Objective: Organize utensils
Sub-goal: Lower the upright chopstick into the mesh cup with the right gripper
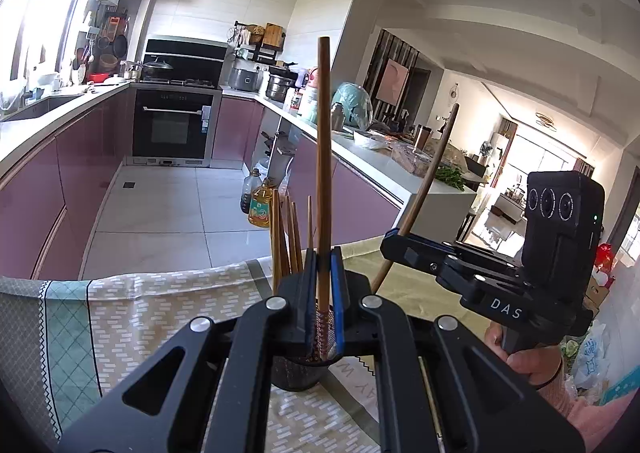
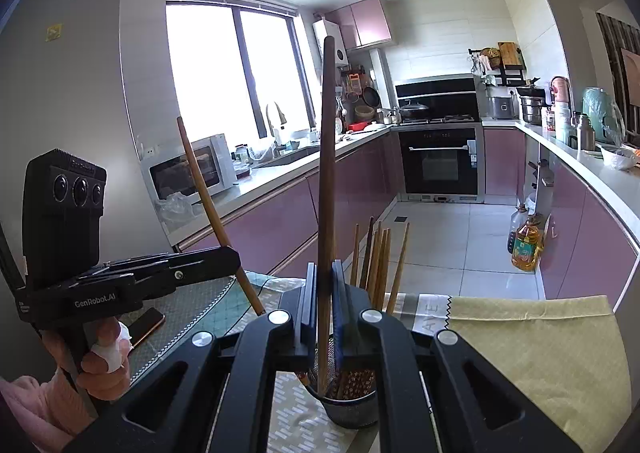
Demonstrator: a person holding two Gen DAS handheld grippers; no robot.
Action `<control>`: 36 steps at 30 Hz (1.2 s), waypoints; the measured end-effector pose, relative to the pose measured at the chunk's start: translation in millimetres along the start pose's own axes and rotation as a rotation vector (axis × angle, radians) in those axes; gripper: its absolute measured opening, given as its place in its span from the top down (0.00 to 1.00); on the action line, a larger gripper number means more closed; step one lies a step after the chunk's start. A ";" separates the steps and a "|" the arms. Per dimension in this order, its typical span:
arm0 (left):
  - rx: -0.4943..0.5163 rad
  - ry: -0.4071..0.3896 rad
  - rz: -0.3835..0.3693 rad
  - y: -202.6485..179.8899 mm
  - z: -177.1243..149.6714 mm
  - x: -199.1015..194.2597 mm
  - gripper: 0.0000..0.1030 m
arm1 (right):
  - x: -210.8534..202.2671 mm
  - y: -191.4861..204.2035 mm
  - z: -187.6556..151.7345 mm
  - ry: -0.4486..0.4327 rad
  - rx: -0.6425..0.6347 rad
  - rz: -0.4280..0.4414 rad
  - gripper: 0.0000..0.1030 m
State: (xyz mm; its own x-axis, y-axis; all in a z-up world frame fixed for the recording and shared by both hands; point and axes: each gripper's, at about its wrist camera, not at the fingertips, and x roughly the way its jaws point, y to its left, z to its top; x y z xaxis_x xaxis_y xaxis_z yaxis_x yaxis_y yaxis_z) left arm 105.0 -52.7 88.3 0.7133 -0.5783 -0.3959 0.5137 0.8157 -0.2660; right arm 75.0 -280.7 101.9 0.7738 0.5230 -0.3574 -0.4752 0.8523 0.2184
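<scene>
My left gripper (image 1: 323, 259) is shut on a brown wooden chopstick (image 1: 323, 141) that stands upright, its patterned lower end inside a dark mesh holder (image 1: 296, 375). My right gripper (image 2: 323, 273) is shut on a second, darker chopstick (image 2: 327, 157), also upright with its lower end in the same holder (image 2: 352, 409). Several more chopsticks (image 1: 286, 237) stand in the holder, also shown in the right wrist view (image 2: 378, 261). Each gripper shows in the other's view: the right one (image 1: 394, 239), the left one (image 2: 234, 257).
The holder stands on a table with a patterned cloth (image 1: 160, 305) and a yellow cloth (image 2: 536, 353). A phone (image 2: 146, 325) lies on the table at the left. Beyond are a tiled floor, pink cabinets, an oven (image 1: 172, 129) and oil bottles (image 2: 526, 245).
</scene>
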 end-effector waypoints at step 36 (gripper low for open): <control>0.057 0.121 0.075 -23.2 -9.1 33.6 0.93 | 35.4 -8.8 -20.6 0.084 0.027 -0.039 0.94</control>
State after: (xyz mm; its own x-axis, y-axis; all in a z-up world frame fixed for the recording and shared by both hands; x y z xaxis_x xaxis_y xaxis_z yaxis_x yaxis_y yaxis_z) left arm 112.8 -90.9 73.1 0.6897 -0.5068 -0.5171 0.4897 0.8526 -0.1825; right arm 98.0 -269.8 68.6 0.7528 0.4887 -0.4411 -0.4330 0.8722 0.2273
